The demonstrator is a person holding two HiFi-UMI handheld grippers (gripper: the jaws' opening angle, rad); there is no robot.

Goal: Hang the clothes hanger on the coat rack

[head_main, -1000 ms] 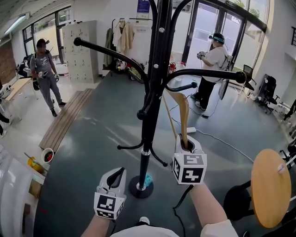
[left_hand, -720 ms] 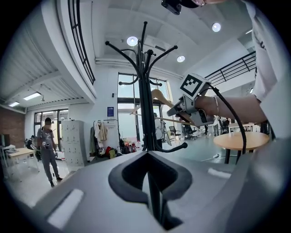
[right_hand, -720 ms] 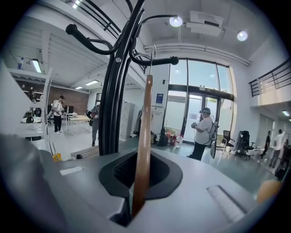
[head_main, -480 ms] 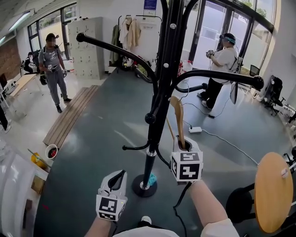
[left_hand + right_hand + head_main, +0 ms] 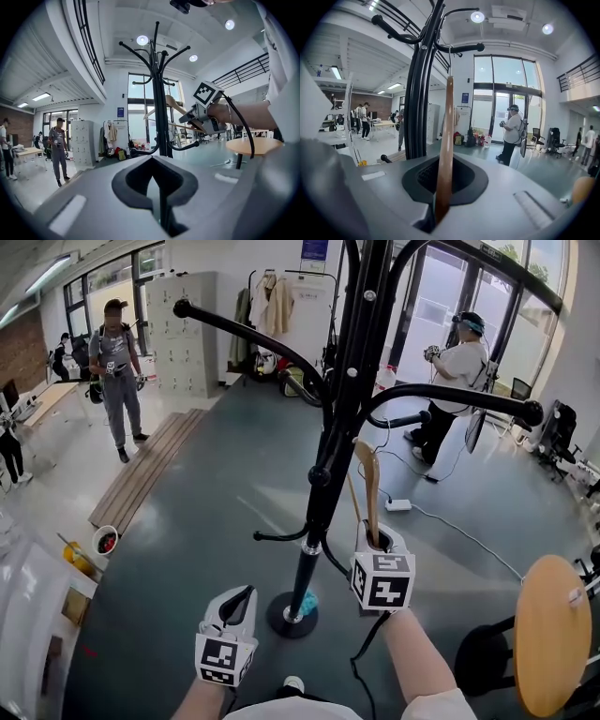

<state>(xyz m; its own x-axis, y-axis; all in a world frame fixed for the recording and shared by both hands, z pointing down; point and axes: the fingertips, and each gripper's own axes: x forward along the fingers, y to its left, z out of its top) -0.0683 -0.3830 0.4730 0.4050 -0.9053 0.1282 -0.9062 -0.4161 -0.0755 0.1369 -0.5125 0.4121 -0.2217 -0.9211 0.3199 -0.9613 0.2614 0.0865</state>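
Right gripper (image 5: 378,540) clamps hanger (image 5: 367,479); we raise it squarely over coat rack (image 5: 323,456) arm, upper centre; left gripper (image 5: 235,602) closed, empty.

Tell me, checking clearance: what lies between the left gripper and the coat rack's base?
Head view: only bare floor between left gripper and coat rack base.

Rack arm (image 5: 450,393) above hanger (image 5: 370,493); floor (image 5: 206,502) leftward seemingly open

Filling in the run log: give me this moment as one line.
right tongs: shut on wooden hanger, upright beside coat rack | left tongs: shut, empty, low | hook seating: unclear
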